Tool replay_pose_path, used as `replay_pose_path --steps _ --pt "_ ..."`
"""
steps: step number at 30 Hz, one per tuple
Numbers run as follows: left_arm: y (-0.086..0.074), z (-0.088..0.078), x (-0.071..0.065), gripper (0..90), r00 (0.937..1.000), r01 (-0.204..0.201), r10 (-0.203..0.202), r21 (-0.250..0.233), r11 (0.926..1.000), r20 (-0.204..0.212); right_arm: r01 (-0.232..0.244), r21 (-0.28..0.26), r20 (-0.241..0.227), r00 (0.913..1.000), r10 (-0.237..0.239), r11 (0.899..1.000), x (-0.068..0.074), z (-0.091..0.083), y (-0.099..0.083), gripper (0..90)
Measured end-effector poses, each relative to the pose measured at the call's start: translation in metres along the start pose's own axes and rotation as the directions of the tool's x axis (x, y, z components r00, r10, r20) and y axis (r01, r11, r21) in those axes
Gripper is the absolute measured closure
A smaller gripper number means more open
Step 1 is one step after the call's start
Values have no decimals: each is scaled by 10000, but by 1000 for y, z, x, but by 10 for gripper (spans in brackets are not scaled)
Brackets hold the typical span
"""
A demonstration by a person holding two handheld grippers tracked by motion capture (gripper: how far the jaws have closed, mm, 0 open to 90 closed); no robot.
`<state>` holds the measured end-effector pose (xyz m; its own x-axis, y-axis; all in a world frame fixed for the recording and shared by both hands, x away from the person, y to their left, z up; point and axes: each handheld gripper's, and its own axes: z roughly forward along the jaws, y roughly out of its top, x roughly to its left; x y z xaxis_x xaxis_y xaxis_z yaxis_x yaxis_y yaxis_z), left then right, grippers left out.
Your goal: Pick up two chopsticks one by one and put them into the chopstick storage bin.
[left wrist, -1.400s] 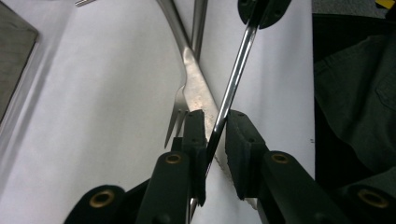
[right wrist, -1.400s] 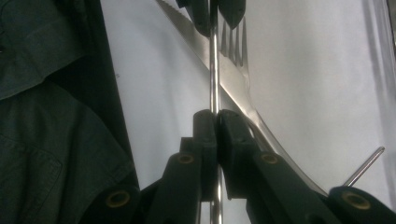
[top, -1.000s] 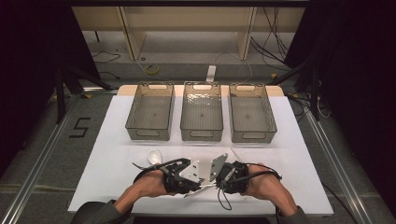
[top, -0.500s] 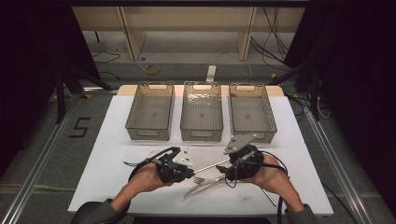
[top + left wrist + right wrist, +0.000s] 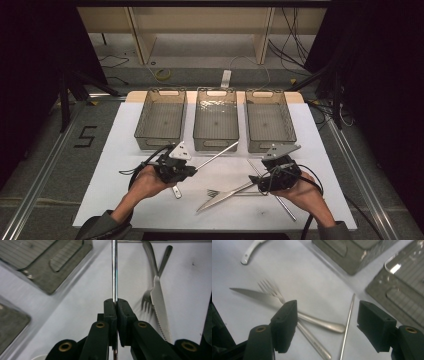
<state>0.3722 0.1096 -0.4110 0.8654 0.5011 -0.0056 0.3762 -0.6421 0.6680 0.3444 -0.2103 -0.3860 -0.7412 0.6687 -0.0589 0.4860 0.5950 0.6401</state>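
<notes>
My left gripper (image 5: 192, 170) holds one metal chopstick (image 5: 216, 155) clamped between closed jaws, lifted just in front of the middle bin (image 5: 216, 120) and pointing toward it. My right gripper (image 5: 264, 181) has just been opening; its jaws stand wide with nothing between the pads. In front of the middle bin, the fork (image 5: 235, 192), knife (image 5: 222, 196) and second chopstick (image 5: 272, 192) lie on the table (image 5: 125, 150). All three bins look empty, so I judge sorting barely begun.
</notes>
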Motion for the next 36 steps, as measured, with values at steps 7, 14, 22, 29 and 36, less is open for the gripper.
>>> replay_pose_path --steps 7,14,22,29,36 --pt "-3 -11 16 862 9962 686 -704 -358 9970 -520 -519 904 56 9987 516 9946 -8 8 -20 288" --pt "-6 -20 35 862 9880 1101 -1153 -554 9924 -1028 -863 1350 337 9960 825 9871 -12 11 -41 268" --pt "-7 -32 60 861 9754 1567 -1670 -801 9844 -1440 -931 1783 673 9943 823 9796 -9 10 -54 270" --pt "-4 -39 81 862 9583 2013 -2165 -973 9747 -1866 -1017 2027 620 9939 909 9739 -7 12 -61 276" --pt "3 -43 111 862 9275 2635 -2858 -1209 9570 -2409 -942 2128 521 9950 850 9725 -3 13 -63 279"
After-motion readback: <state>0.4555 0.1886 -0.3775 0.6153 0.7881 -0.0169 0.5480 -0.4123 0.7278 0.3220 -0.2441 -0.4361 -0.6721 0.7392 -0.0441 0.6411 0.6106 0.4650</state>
